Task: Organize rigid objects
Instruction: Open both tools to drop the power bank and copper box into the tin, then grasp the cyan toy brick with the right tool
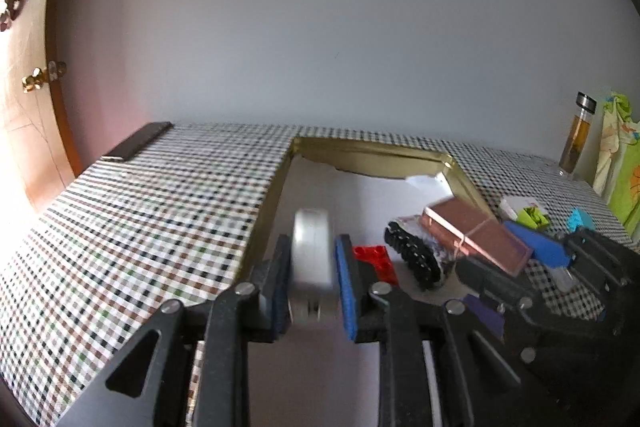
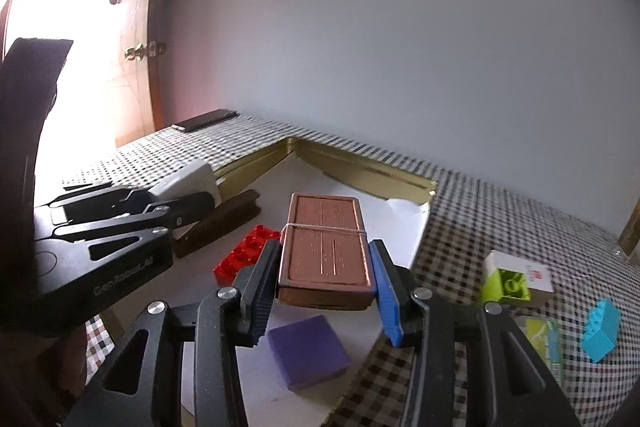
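My left gripper [image 1: 313, 267] is shut on a white rounded object [image 1: 312, 255] and holds it over the left part of a gold tray [image 1: 276, 179] lined with white paper. My right gripper [image 2: 325, 267] is shut on a copper-pink flat box [image 2: 325, 247] with a rubber band around it, above the tray [image 2: 360, 167]. The box [image 1: 476, 235] and the right gripper [image 1: 520, 267] also show in the left wrist view. The left gripper [image 2: 180, 203] shows in the right wrist view with the white object [image 2: 188, 179]. In the tray lie a red brick [image 2: 244, 253], a purple block [image 2: 308, 351] and a dark brown brush-like thing [image 2: 216, 227].
On the checked tablecloth [image 2: 480, 219] right of the tray lie a lime-green piece [image 2: 506, 285], a white box [image 2: 536, 275], a cyan brick [image 2: 602, 331] and a green card [image 2: 544, 339]. A black toothed object [image 1: 414, 255] lies in the tray. A bottle [image 1: 578, 135] stands at far right, a dark bar [image 1: 138, 143] at far left.
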Available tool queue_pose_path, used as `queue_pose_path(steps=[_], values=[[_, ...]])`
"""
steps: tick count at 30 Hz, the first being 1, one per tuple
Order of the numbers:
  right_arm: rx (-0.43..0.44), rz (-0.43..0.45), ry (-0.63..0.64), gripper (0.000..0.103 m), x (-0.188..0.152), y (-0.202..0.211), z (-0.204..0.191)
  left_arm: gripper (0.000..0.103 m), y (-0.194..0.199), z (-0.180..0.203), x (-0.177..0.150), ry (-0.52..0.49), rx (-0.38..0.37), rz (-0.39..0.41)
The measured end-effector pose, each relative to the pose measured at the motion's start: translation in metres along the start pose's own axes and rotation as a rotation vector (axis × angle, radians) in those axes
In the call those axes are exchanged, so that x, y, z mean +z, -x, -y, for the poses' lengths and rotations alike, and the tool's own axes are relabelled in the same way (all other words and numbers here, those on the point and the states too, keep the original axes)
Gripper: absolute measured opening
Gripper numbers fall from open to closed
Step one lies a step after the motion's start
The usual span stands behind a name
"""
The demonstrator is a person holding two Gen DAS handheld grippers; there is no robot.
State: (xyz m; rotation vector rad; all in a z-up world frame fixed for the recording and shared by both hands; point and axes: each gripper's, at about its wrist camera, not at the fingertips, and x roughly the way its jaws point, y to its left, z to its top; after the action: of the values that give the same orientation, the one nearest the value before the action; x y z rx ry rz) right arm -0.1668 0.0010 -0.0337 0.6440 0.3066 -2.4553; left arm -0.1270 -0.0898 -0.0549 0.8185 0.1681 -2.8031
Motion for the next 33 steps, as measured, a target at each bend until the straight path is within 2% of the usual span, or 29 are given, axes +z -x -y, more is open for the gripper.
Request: queue_pose_path(steps=[1, 2, 3, 6, 7, 9, 10, 16, 23, 28, 33], values=[[0.004, -0.004, 0.0, 0.048, 0.0, -0.001, 0.0, 0.043, 0.001, 0.0, 0.0, -0.001, 0.007, 0.006], [0.005, -0.005, -0.001, 0.05, -0.001, -0.001, 0.0, 0.059, 0.003, 0.0, 0.0, 0.002, 0.017, 0.014], [-0.001, 0.0, -0.004, 0.054, -0.001, 0.001, 0.0, 0.07, 0.004, -0.001, -0.001, 0.004, 0.027, 0.02], [-0.019, 0.026, -0.021, 0.068, -0.002, 0.01, 0.005, 0.077, 0.01, -0.002, -0.001, 0.02, 0.031, 0.033], [-0.022, 0.034, -0.03, 0.071, -0.003, 0.014, 0.008, 0.08, 0.011, -0.002, -0.001, 0.026, 0.032, 0.033], [-0.025, 0.039, -0.047, 0.072, -0.005, 0.021, 0.014, 0.094, 0.015, -0.001, -0.002, 0.04, 0.036, 0.039], [-0.028, 0.04, -0.052, 0.073, -0.007, 0.025, 0.017, 0.096, 0.018, 0.001, -0.002, 0.046, 0.036, 0.049], [-0.076, 0.046, -0.069, 0.076, -0.024, 0.051, 0.044, 0.098, 0.034, 0.03, 0.0, 0.043, -0.028, 0.087], [-0.208, 0.026, -0.159, 0.079, -0.051, 0.08, 0.109, 0.098, 0.041, 0.103, -0.001, -0.043, -0.145, 0.085], [-0.34, 0.018, -0.243, 0.08, -0.069, 0.1, 0.159, 0.098, 0.037, 0.158, -0.004, -0.108, -0.227, 0.047], [-0.407, -0.014, -0.346, 0.08, -0.085, 0.11, 0.206, 0.098, 0.019, 0.198, -0.009, -0.134, -0.263, -0.034]])
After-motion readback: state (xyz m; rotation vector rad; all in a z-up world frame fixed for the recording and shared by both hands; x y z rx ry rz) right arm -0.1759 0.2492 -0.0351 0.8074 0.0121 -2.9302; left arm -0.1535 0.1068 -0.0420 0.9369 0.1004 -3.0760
